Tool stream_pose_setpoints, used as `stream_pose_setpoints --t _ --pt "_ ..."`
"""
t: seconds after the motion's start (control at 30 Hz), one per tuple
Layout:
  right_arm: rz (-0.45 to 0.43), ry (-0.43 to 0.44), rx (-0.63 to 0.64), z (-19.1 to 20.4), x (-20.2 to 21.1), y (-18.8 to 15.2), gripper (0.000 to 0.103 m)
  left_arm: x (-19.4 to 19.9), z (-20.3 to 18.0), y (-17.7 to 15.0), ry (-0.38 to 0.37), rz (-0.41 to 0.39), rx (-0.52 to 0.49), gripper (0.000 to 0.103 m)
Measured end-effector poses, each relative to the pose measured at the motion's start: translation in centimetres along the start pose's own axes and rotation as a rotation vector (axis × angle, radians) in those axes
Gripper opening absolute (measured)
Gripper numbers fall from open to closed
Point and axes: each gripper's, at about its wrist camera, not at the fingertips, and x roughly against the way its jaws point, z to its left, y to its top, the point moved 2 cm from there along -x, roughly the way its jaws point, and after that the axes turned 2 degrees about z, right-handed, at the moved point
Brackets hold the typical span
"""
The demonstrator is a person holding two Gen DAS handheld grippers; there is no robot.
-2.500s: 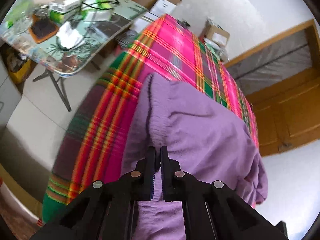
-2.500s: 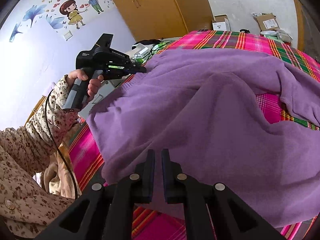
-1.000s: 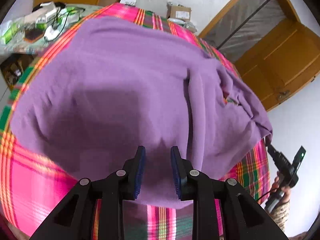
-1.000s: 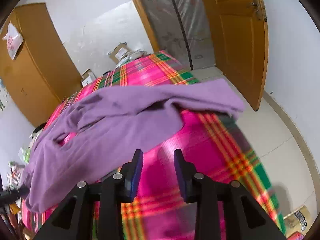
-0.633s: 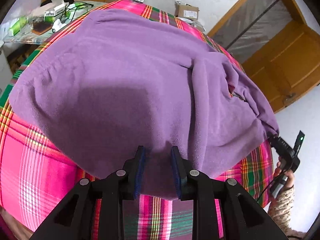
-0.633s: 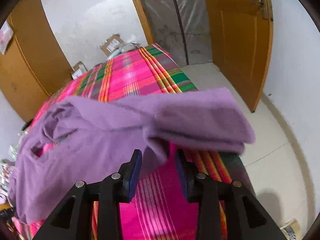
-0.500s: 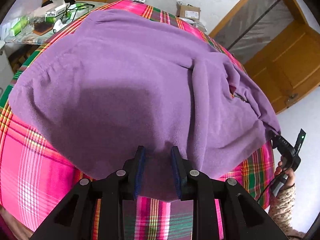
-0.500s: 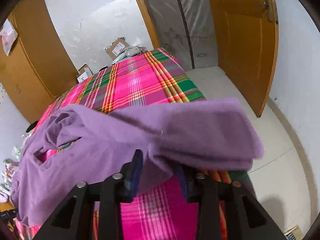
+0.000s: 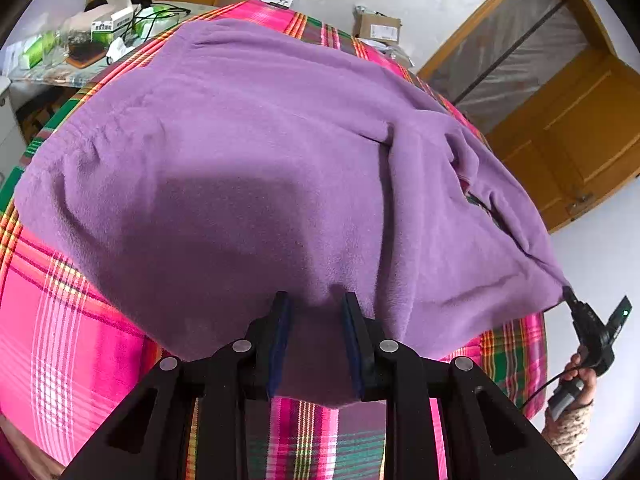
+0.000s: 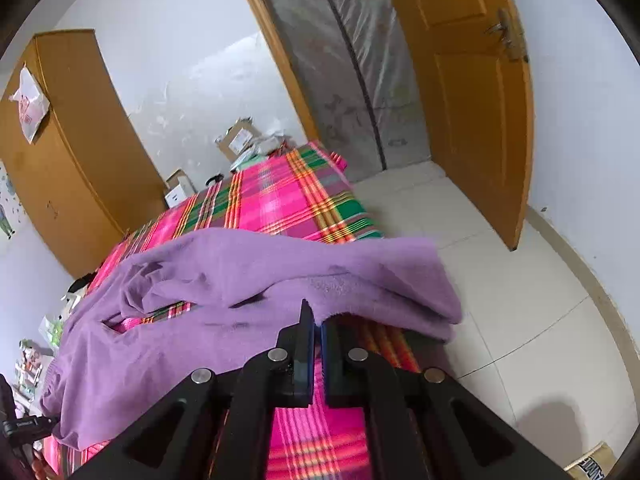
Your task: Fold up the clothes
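A purple garment lies spread on a plaid-covered bed; the right tool pinches its edge, while the left tool hovers spread above its hem.

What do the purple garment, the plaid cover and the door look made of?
Purple garment: looks like fleece, with a matte, fuzzy nap and soft rounded folds. Plaid cover: thin woven fabric, likely cotton or a blend; flat, crisp stripes, no pile. Door: wood or wood veneer, orange-brown with a slight sheen on raised panels; paint or varnish unclear.
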Motion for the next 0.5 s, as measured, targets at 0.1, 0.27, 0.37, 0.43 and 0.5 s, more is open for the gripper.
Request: stream_pose_setpoints --t 0.1,0.27,0.37,0.43,0.5 --pt "-0.027 -0.016 -0.017 -0.8 1.2 0.2 0.002 0.2 0.5 0.2 -0.002 0.0 0.017 0.027" --pt "-0.04 -0.043 -0.049 -2.5 3.0 -0.5 0.002 0.6 1.5 0.2 -0.005 -0.011 0.043 0.027" --pt "-0.034 -0.07 -0.06 -3.5 3.4 -1.4 0.002 0.7 1.6 0.2 -0.002 -0.016 0.051 0.027" --pt "-0.03 -0.076 -0.077 -4.3 3.5 -1.8 0.002 0.7 1.5 0.2 0.001 -0.018 0.053 0.027" --pt "-0.031 -0.097 -0.088 -4.8 3.6 -2.3 0.002 0.8 1.7 0.3 0.0 -0.02 0.06 0.027"
